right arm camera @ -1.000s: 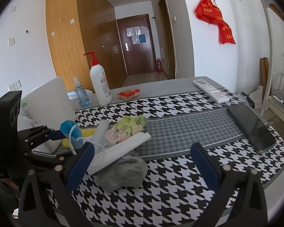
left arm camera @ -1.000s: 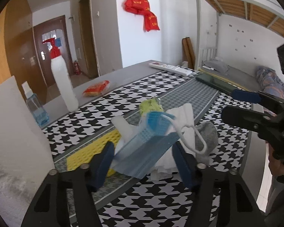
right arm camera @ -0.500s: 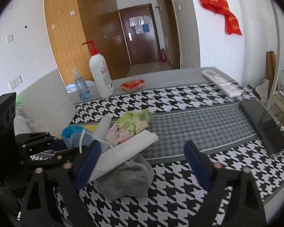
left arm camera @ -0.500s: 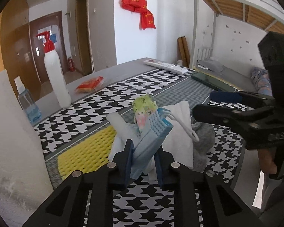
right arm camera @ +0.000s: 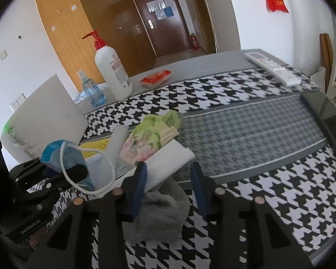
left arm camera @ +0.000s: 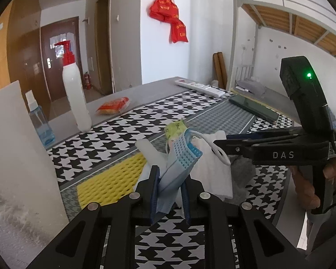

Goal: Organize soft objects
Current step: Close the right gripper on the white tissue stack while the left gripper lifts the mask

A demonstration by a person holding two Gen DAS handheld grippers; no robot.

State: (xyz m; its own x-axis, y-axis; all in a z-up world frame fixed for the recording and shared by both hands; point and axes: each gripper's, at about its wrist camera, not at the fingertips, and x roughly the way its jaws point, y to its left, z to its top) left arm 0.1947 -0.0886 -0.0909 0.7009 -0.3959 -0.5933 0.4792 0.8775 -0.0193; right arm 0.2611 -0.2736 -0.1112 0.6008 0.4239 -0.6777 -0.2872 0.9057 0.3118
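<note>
Your left gripper has clamped shut on the pleated blue mask, lifting it off the soft pile near the yellow mesh mat. Your right gripper moved in, jaws closing around the folded white cloth's edge above the fuzzy grey sock, not yet pinching.

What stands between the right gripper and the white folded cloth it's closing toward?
Nothing visible. The right gripper, jaws closing, already has the white folded cloth edge between them, grey cloth beneath. The left gripper pinches the blue mask alongside.
</note>
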